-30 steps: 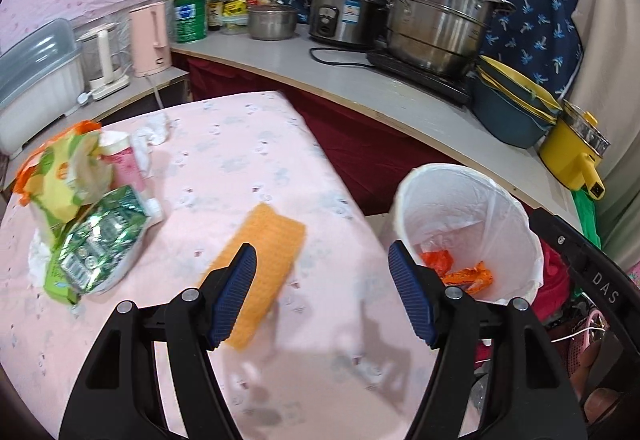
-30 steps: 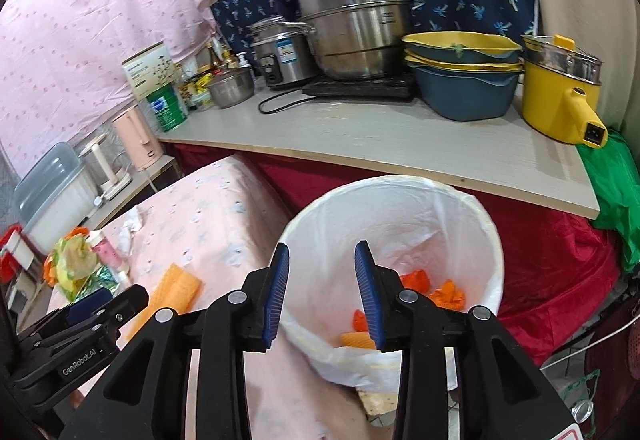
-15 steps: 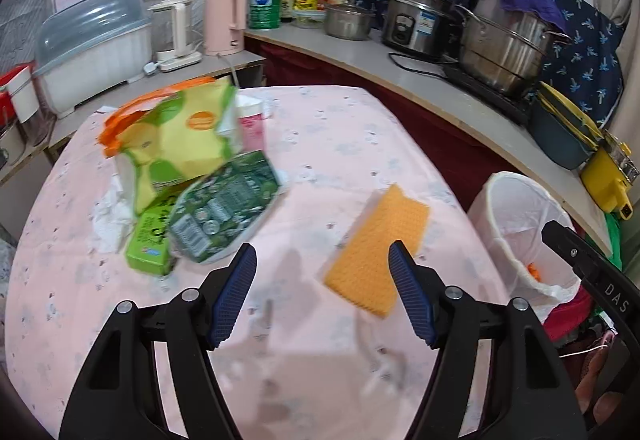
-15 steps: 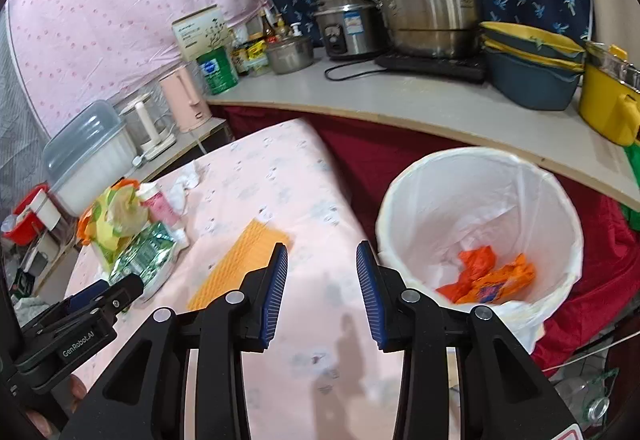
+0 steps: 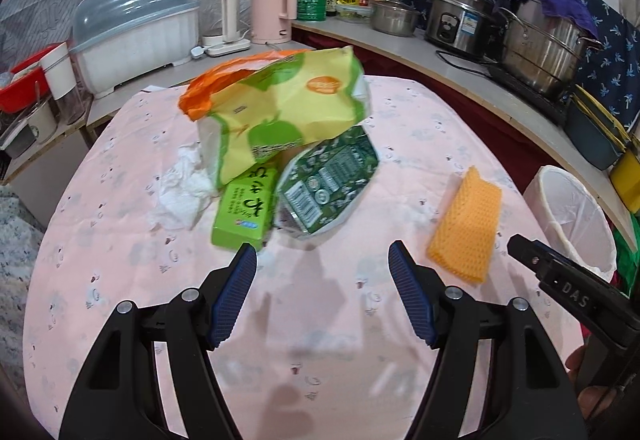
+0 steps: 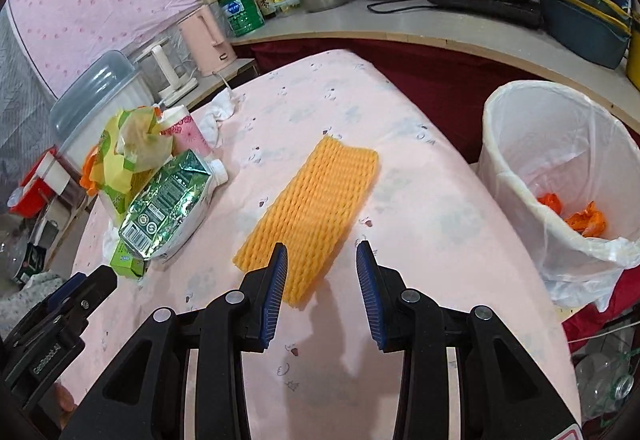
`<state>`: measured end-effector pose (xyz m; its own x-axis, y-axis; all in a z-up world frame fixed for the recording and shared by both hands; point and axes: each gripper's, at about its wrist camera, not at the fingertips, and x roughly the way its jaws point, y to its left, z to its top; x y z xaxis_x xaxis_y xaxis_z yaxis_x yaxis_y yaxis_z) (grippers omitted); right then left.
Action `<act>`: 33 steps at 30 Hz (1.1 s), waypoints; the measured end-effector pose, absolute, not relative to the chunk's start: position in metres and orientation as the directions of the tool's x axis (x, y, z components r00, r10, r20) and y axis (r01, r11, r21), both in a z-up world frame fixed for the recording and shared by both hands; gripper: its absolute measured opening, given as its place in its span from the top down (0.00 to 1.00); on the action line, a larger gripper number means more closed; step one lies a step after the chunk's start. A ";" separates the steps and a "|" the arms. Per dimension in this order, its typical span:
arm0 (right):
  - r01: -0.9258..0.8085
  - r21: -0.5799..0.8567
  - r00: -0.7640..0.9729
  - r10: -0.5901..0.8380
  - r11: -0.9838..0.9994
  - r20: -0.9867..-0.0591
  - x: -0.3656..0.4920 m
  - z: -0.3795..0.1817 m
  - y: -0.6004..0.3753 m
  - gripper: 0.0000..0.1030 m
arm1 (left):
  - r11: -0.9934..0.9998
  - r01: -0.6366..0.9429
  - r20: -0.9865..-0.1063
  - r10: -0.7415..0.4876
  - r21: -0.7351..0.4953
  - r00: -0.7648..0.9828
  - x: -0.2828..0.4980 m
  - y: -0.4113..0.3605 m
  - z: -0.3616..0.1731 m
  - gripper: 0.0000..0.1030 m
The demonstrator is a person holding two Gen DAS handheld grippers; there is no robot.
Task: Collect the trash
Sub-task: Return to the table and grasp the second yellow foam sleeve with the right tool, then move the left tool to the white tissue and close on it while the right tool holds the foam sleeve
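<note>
A pile of trash lies on the pink table (image 5: 120, 280): a yellow-green bag (image 5: 280, 116), a dark green foil pouch (image 5: 328, 184), a light green box (image 5: 246, 208) and crumpled white tissue (image 5: 180, 192). My left gripper (image 5: 322, 272) is open and empty, just short of the pouch and box. An orange foam net (image 6: 312, 208) lies flat on the table. My right gripper (image 6: 322, 260) is open and empty over its near end. The white-lined bin (image 6: 560, 176) stands right of the table with orange scraps (image 6: 580, 216) inside.
A pink cup (image 6: 186, 130) and another tissue (image 6: 218, 114) sit behind the pile. The counter (image 5: 460, 68) behind holds pots, a rice cooker, a pink kettle (image 5: 274, 8) and a lidded white box (image 5: 136, 36). The table edge drops off beside the bin.
Both grippers swung left, away from the bin. The left now faces the trash pile; the right, wider open, has come over the orange foam net.
</note>
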<state>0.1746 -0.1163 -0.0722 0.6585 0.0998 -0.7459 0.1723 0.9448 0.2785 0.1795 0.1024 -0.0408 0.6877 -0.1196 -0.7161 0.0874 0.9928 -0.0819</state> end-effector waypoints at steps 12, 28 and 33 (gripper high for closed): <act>0.234 0.266 0.606 0.073 0.935 -0.792 0.205 -0.105 -0.104 0.65 | 0.996 0.008 -0.738 -0.071 -0.089 0.671 0.186 0.148 -0.060 0.37; 0.161 0.169 0.632 0.029 0.972 -0.774 0.209 -0.099 -0.072 0.91 | 0.992 -0.081 -0.759 -0.018 -0.093 0.651 0.191 0.194 -0.075 0.35; 0.140 0.202 0.658 0.061 0.969 -0.751 0.208 -0.086 -0.064 0.91 | 0.987 -0.120 -0.759 -0.003 -0.107 0.651 0.196 0.217 -0.075 0.34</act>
<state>0.2077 -0.0643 -0.0860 0.6575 0.0610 -0.7509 0.1402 0.9694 0.2015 0.1965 0.2165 -0.0755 0.6510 -0.0033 -0.7591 -0.1195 0.9871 -0.1067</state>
